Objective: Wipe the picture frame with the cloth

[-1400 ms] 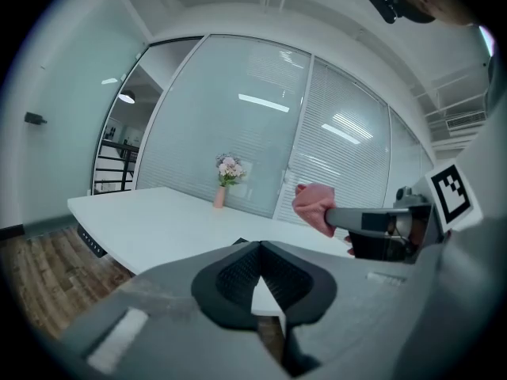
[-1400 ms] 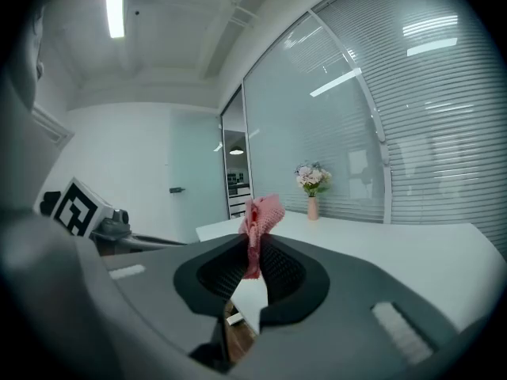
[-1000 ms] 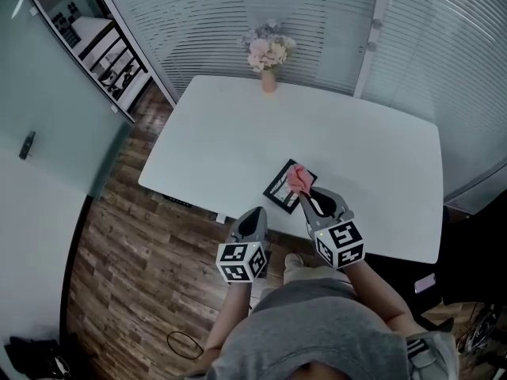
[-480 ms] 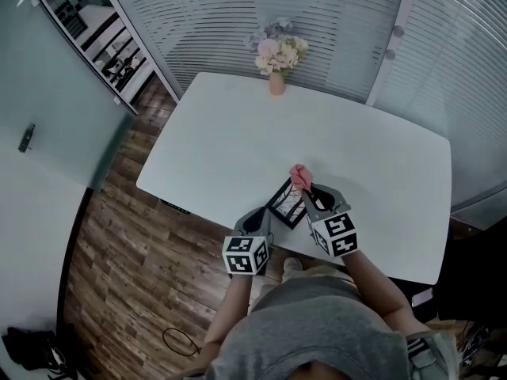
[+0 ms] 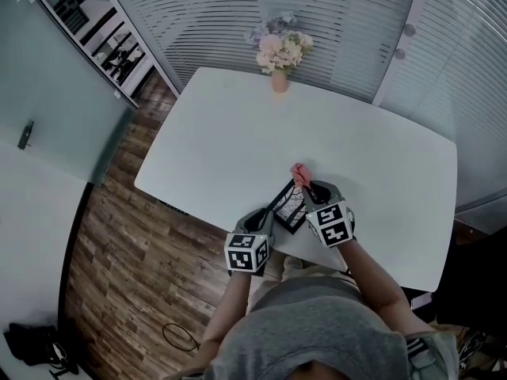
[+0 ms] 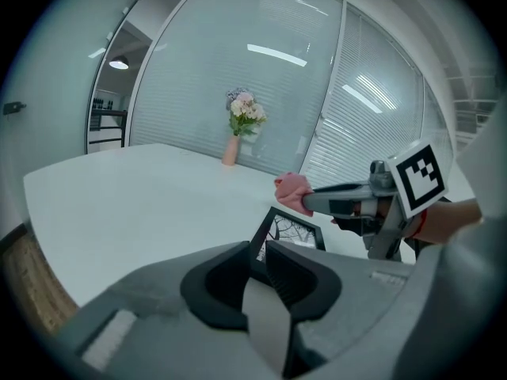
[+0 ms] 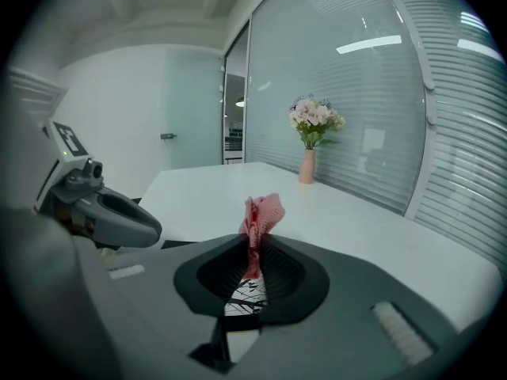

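Pink cloth (image 5: 299,174) sits pinched in the right tool (image 5: 306,190), its jaws narrowed tight on it. The left tool (image 5: 266,220) is clamped on the near corner of the picture frame (image 5: 287,204) at the counter's (image 5: 238,133) near edge. The frame lies just below the cloth, face tilted up, long side seemingly running from the left tool toward the cloth.

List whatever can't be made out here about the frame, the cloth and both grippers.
- Picture frame: near corner, left gripper view, hidden between the fingers of the left gripper.
- Its image: head view, too small; right gripper view, only a sliver shows below the right gripper.
- Cloth: whether it touches the frame; head view, too small, and the right gripper covers that spot.
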Motion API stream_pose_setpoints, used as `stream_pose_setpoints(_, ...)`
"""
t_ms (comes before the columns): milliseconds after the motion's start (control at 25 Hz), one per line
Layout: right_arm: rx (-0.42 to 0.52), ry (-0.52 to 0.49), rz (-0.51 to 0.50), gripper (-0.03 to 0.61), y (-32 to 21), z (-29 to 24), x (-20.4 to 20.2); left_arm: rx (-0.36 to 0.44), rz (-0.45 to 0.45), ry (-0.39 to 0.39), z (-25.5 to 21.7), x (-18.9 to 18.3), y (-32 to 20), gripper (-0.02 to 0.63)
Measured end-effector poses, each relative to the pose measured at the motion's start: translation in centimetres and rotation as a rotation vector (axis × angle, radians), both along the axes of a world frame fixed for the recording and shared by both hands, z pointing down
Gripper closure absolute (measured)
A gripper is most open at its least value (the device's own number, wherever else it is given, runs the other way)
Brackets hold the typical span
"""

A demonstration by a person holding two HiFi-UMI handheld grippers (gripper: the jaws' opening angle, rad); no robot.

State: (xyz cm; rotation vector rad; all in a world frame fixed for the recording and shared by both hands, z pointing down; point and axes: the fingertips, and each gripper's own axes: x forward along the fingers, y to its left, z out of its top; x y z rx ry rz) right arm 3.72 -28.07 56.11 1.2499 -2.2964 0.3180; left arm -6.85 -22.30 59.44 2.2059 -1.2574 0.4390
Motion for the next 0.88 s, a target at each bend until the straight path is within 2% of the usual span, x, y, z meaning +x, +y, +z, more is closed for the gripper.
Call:
stream_pose_setpoints(160,-0.029,0.031,-0.007,0.532,-0.8,2.0,-0.1,-0.022,0.006,-0.027,0.6,0.0,-0.2,0.556)
stream_pose_setpoints(600,-0.026,0.138,-0.048,0.534,-1.0,3.6,-0.6,-0.055,0.023,-0.119,1.8,0.0,-0.4,0.545)
stream_pose_setpoints(880,-0.035,0.169,-0.069,0.535,-0.7,4.0,-1.1,-0.054,0.015,-0.127,1.8,-0.1,-0.5,0.540)
